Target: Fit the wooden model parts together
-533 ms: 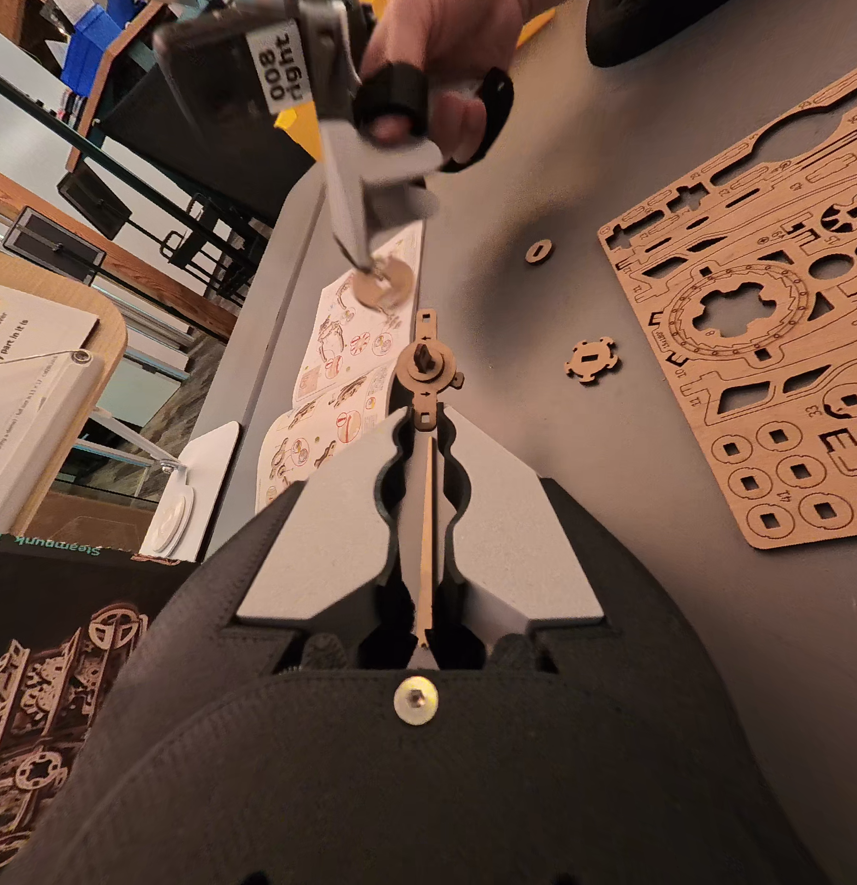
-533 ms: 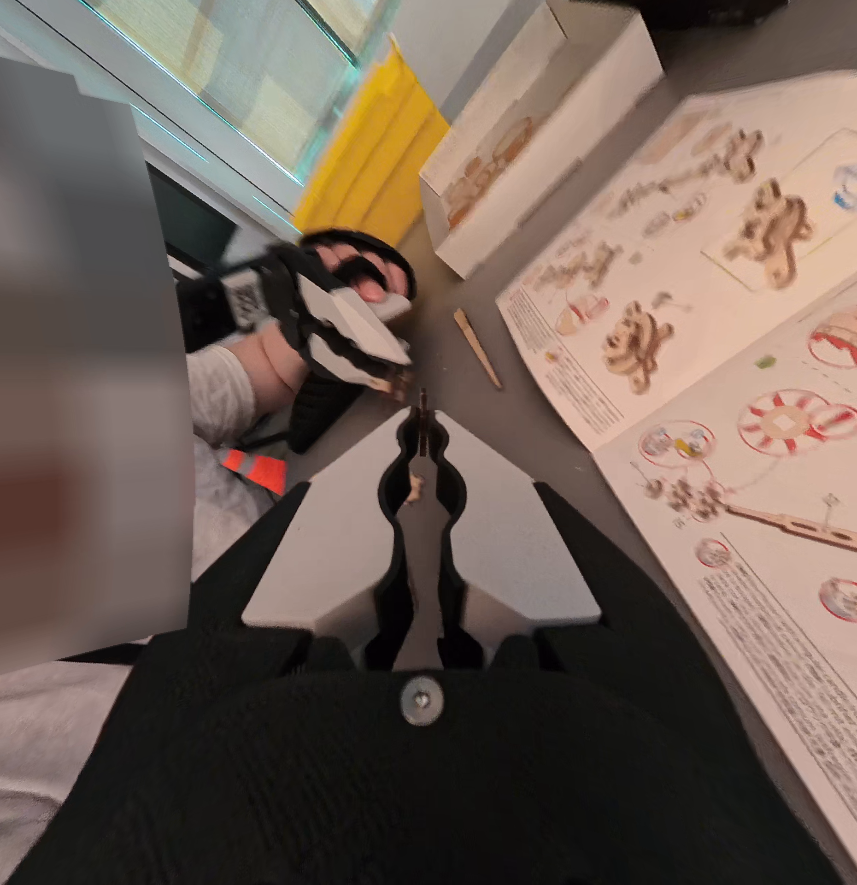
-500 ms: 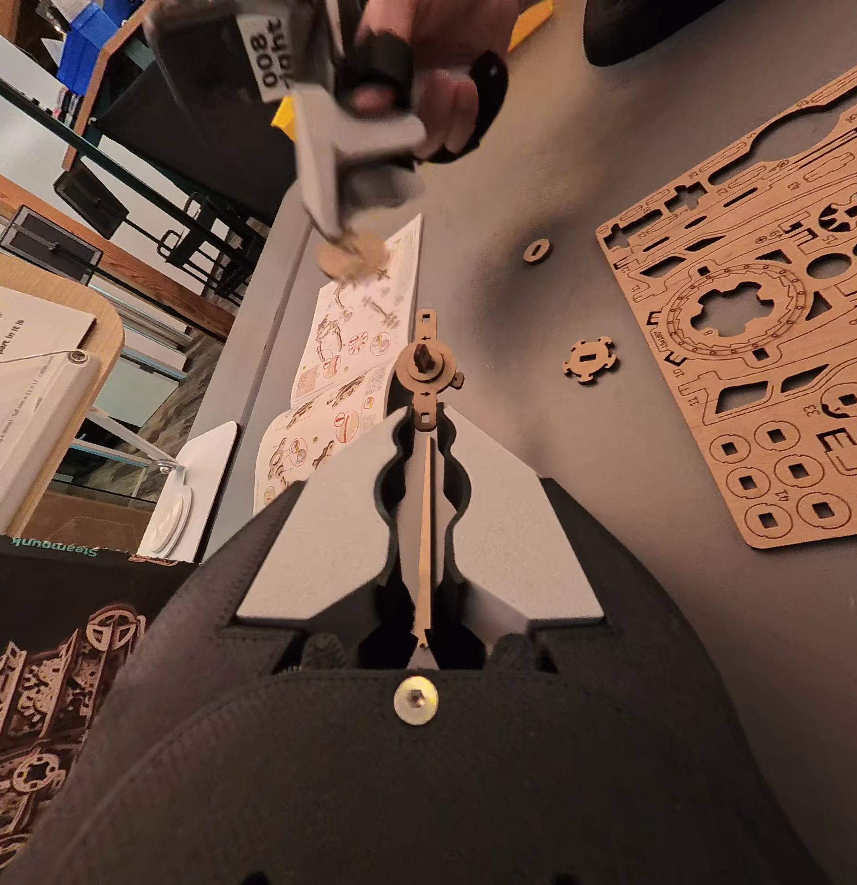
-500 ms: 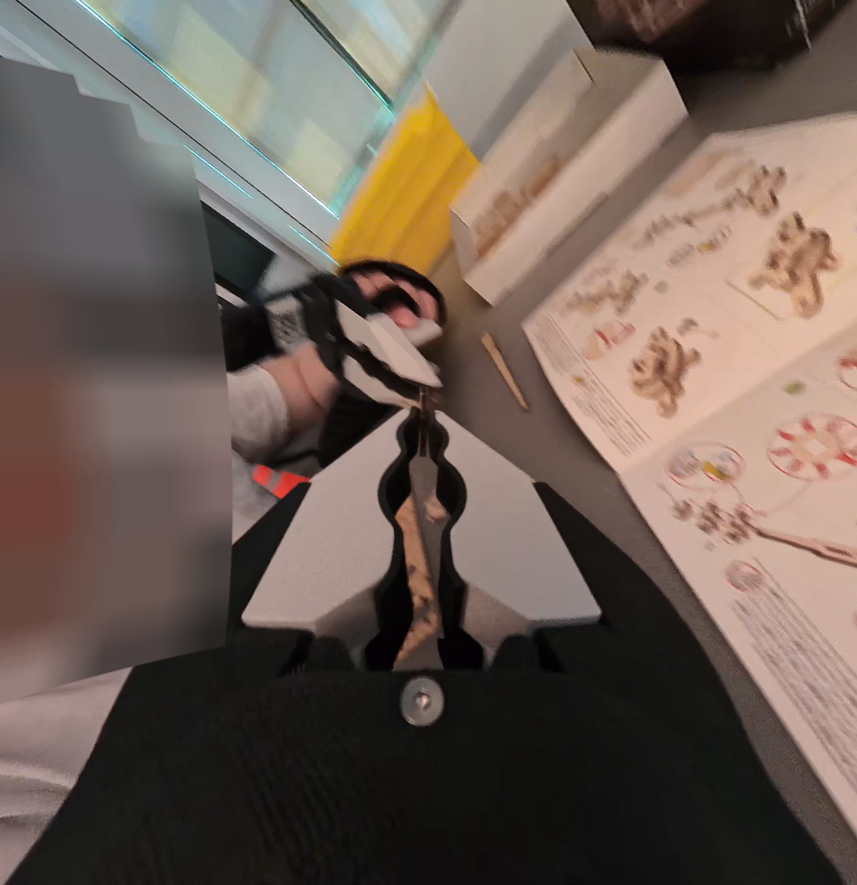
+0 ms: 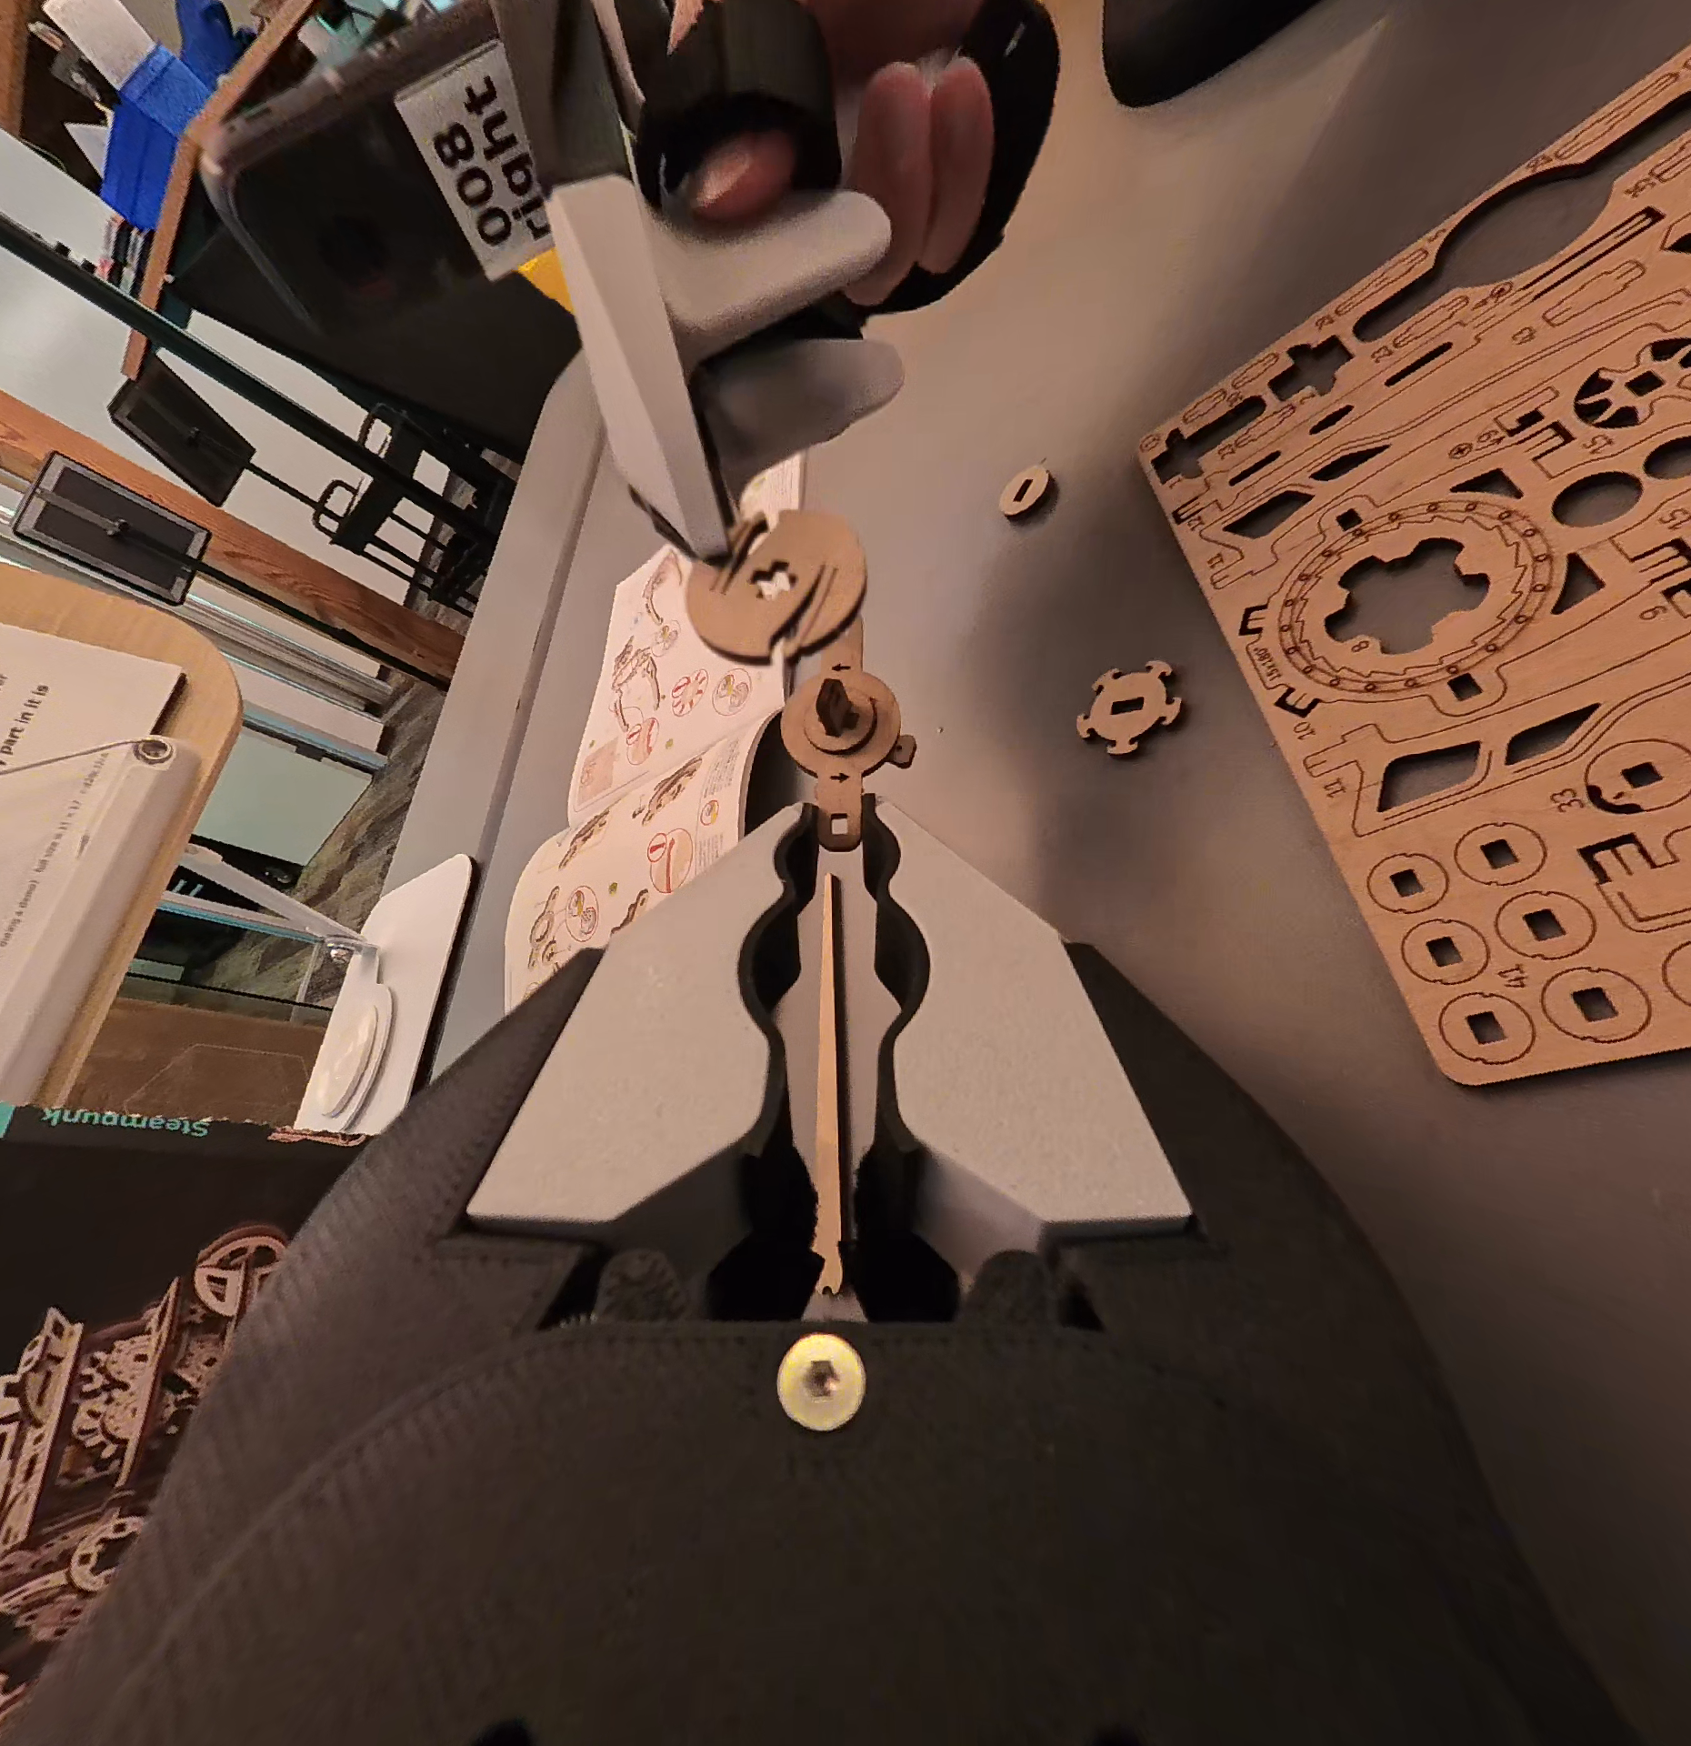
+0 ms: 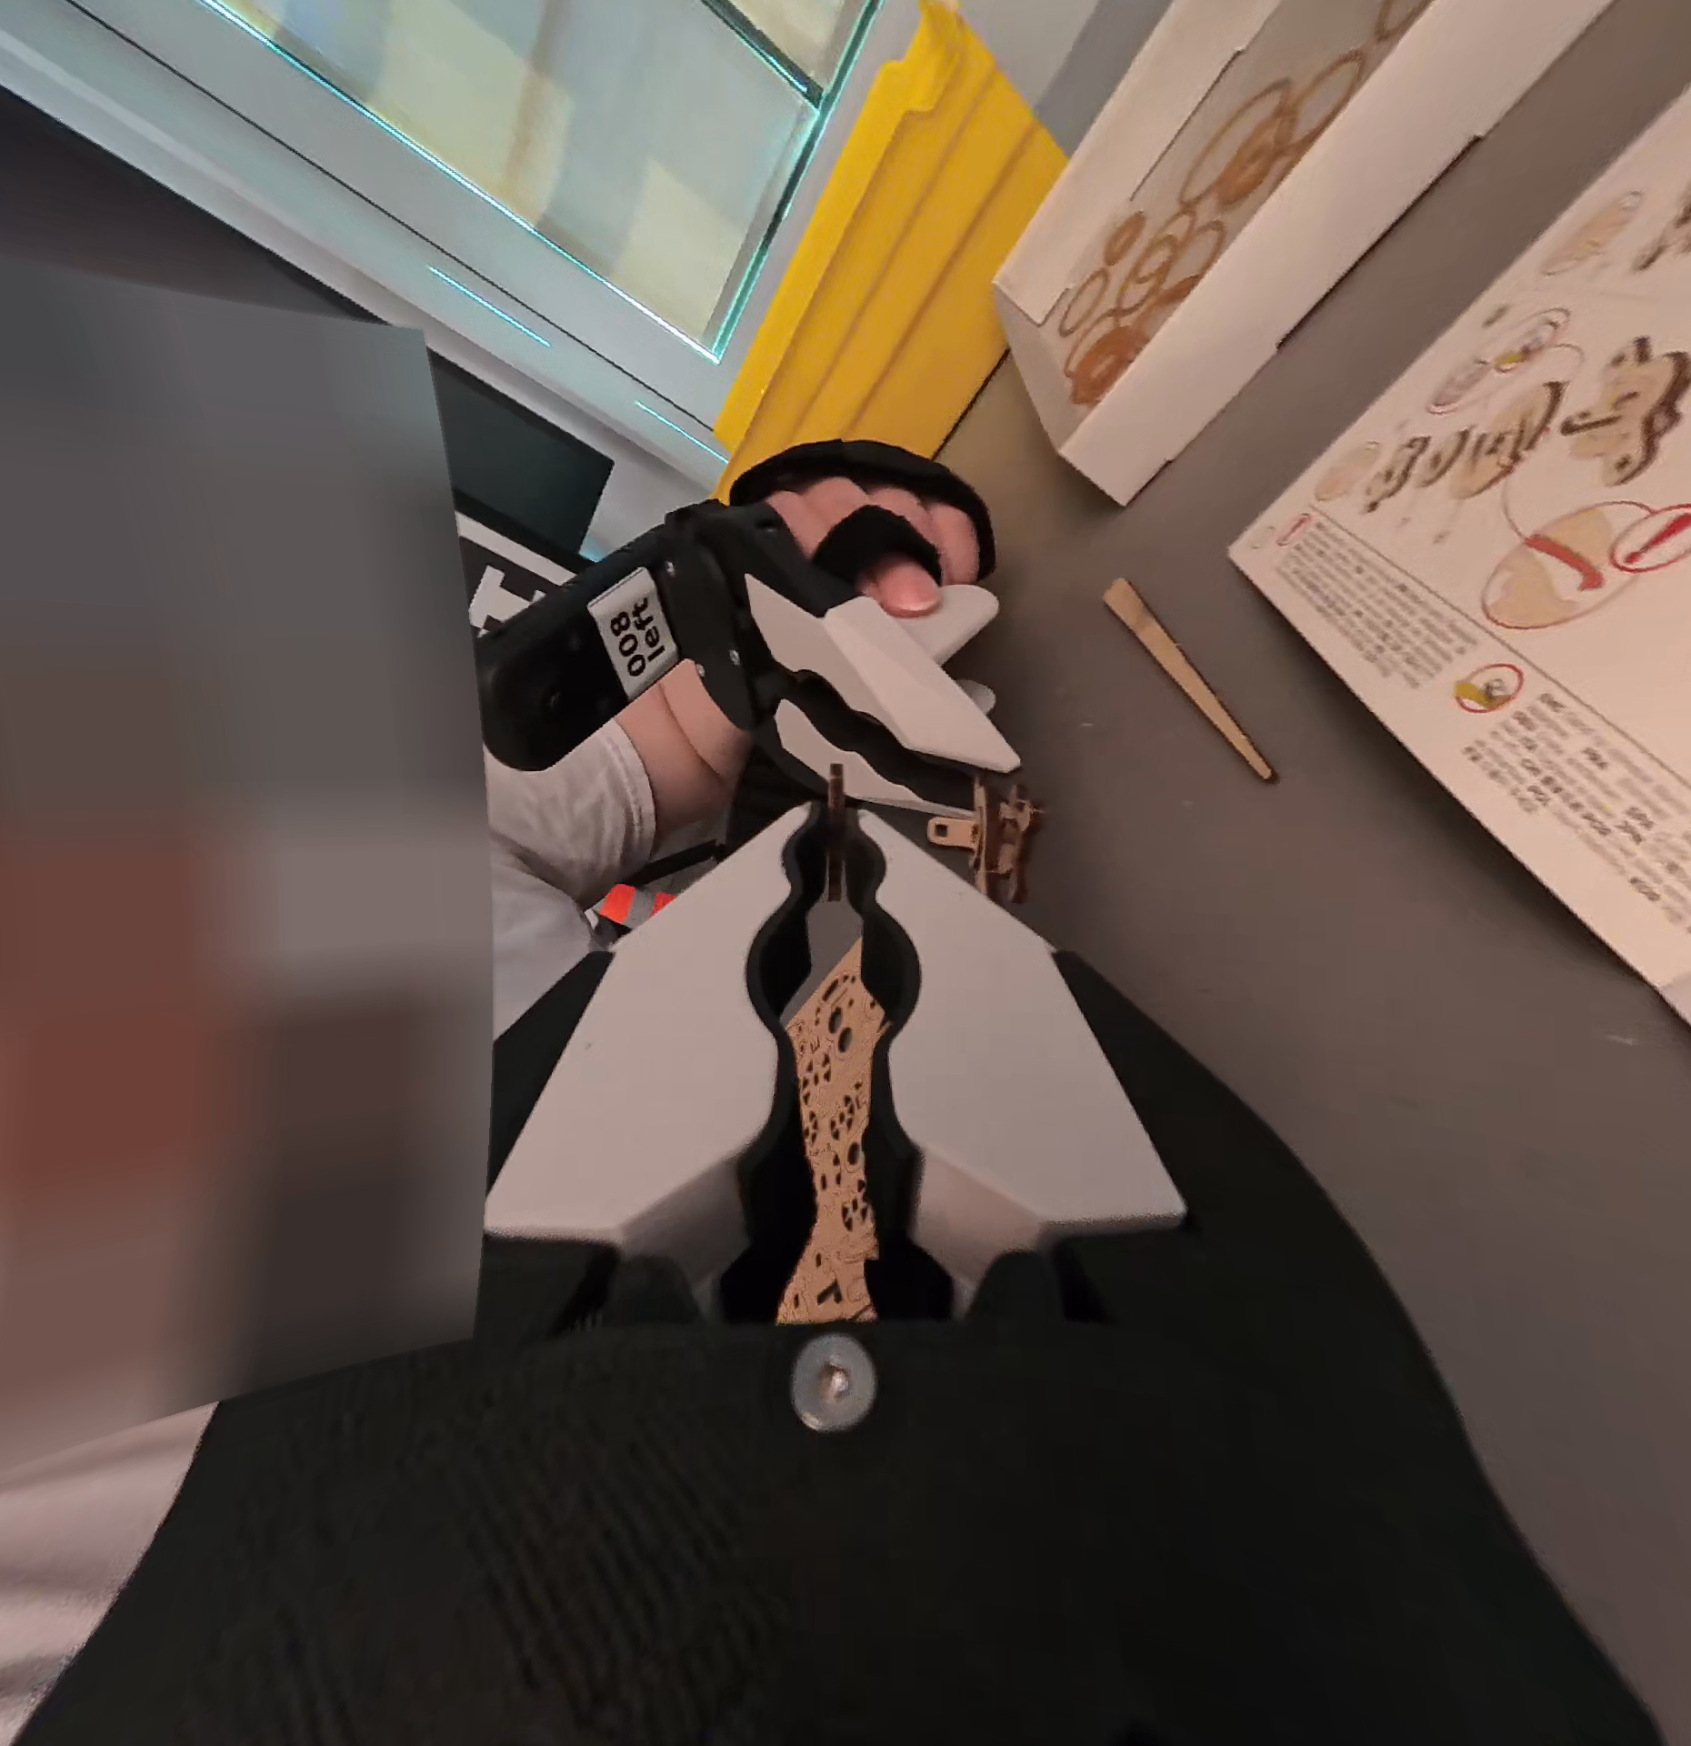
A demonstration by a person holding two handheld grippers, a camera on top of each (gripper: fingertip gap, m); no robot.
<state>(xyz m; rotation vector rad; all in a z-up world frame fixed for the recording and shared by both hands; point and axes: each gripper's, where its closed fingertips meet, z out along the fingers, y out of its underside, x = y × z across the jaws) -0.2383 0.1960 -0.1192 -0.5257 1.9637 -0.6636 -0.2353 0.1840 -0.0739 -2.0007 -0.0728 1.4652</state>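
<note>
- The wooden disc (image 5: 777,597) in my right gripper (image 5: 705,548) has come down and toward the arm assembly (image 5: 840,732); half a second ago it sat higher and farther off over the instruction booklet (image 5: 634,756). It now hangs just above and left of the assembly's central peg, not yet on it.
- My right gripper is clamped on the disc's rim, with the shaped cut-out in the disc's middle showing clear.
- My left gripper (image 5: 837,822) stays closed on the lower end of the arm assembly, holding it above the grey table (image 5: 1201,1228) with the peg facing the disc.
- I judge the approach nearly done: what remains is to line the cut-out up with the peg's profile and press on.
- Outward, a notched wooden piece (image 5: 1130,709) and a small oval washer (image 5: 1028,488) lie loose beside the cut-out parts sheet (image 5: 1484,756), untouched.
</note>
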